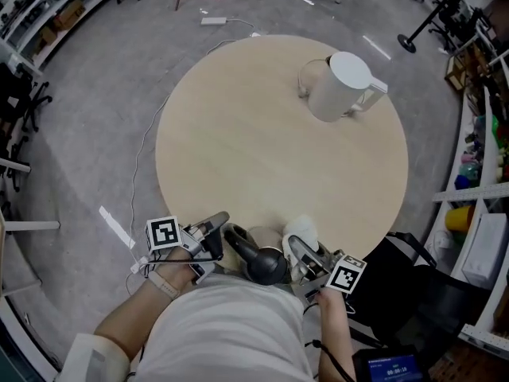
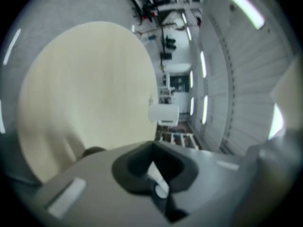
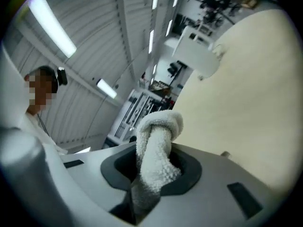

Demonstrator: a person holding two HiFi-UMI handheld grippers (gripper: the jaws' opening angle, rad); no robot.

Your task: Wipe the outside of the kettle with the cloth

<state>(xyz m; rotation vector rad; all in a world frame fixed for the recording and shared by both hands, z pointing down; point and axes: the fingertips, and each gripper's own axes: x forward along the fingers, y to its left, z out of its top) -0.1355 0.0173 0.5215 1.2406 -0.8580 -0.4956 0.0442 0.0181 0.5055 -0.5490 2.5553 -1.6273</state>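
Currently I am pinching the cloth [image 3: 158,145] in my right gripper [image 1: 302,247]; left gripper [image 1: 213,228] fingers closed, empty; kettle [image 1: 338,86] standing far ahead-right across the desk [image 1: 238,150].

"Where did the head view look from?"

"From above the near edge of the round tabletop [image 1: 238,150], steeply down. The kettle [image 1: 338,86] stood toward its far right edge."

"And the two gripper views?"

"Each sat low at that near edge, close behind its own jaws, tilted and facing across the tabletop. All three shared the tabletop and kettle."
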